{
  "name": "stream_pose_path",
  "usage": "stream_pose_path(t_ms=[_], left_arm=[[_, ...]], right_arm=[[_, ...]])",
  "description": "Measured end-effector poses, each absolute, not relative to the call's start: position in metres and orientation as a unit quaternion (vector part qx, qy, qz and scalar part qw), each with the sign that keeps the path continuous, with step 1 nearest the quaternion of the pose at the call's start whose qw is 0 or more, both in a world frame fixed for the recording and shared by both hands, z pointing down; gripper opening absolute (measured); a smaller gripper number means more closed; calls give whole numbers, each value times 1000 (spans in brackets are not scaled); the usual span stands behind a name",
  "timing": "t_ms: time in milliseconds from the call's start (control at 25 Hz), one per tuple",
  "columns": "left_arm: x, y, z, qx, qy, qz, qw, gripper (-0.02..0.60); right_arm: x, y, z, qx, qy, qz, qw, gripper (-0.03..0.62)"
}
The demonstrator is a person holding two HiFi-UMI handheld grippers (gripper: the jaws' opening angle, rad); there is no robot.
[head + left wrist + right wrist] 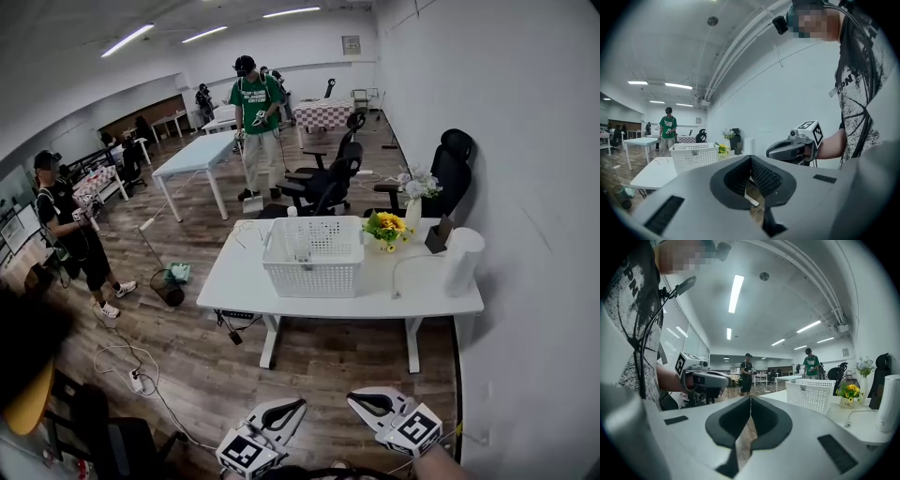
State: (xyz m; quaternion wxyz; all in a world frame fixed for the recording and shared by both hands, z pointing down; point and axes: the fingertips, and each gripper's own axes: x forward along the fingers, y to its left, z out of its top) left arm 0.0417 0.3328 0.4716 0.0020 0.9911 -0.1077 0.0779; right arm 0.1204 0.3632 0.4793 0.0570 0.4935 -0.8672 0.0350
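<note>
Fingers of left gripper (298, 406) and right gripper (353, 398) are closed on nothing, low in frame, since table (246, 279) with basket (314, 267) stands well apart

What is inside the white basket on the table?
From the head view the white basket on the table shows only its bare mesh floor, apart from one small pale thing too small to tell. Its near wall covers the floor strip right behind it.

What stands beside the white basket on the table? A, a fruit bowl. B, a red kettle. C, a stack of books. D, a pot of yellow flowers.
D: the head view shows yellow flowers just right of the white basket on the white table.
</note>
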Motion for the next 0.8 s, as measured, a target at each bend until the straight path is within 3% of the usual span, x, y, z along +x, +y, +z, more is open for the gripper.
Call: stream_pose_path(t_ms=[800], left_arm=[[72, 255, 485, 993, -88, 80, 17, 11]], right_arm=[[142, 281, 487, 501, -863, 40, 45, 21]])
